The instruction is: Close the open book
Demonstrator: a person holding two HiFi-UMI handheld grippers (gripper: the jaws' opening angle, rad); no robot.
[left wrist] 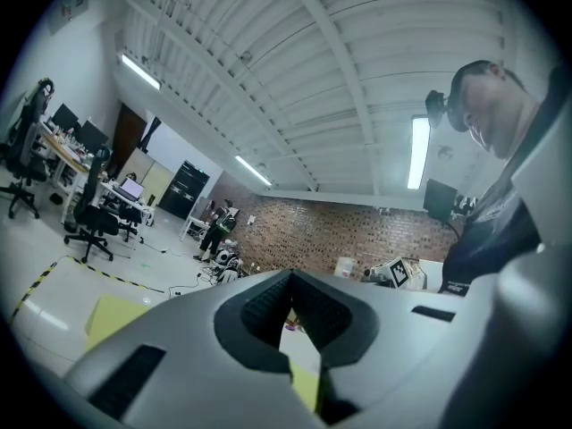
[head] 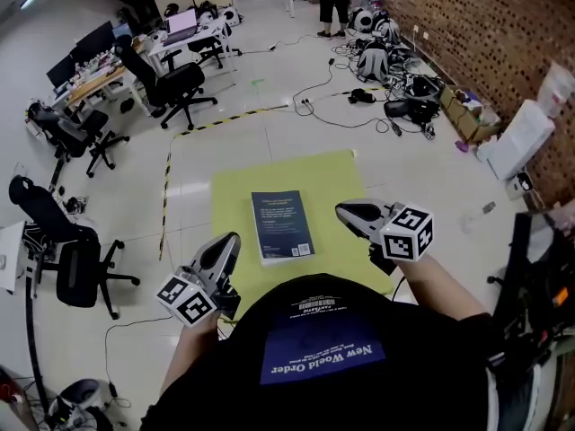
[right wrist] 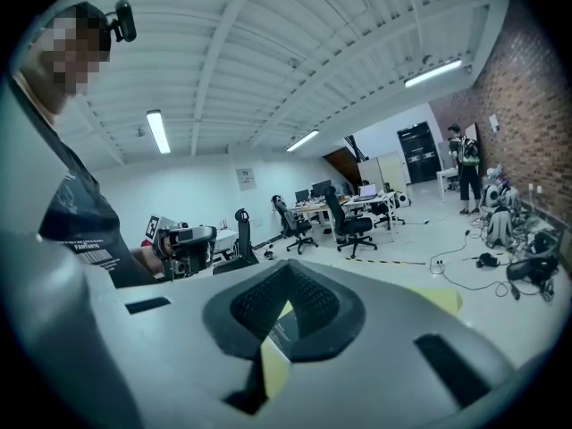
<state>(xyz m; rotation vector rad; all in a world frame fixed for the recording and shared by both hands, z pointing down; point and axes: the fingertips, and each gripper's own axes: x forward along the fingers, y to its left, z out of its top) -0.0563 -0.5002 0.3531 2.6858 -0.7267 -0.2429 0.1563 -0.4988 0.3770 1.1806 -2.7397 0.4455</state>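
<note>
Filling the near edge of the head view is the person's dark shirt (head: 323,348), with a gripper held out on each side of it above the near end of the yellow mat (head: 332,173). The left gripper (head: 229,241) hangs over the mat's near left edge, its jaws pressed together with nothing between them. The right gripper (head: 343,210) sits over the mat's near right part, and its jaws also meet at the tips, empty. Through the small gap below those tips, a dark printed sliver shows that is probably the book's cover, though that view is too cramped to be sure. The book (head: 282,225) lies flat in the middle of the mat between the two grippers, touched by neither. It is closed, dark blue cover up, with the pale page edge facing the person. Left of the mat, black-and-yellow tape (head: 166,196) runs along the floor, and a black office chair (head: 72,259) stands farther left. Beyond the mat's far edge lie cables (head: 332,106), and farther off are desks (head: 99,70) to the left and a brick wall (head: 467,25) to the right.
</note>
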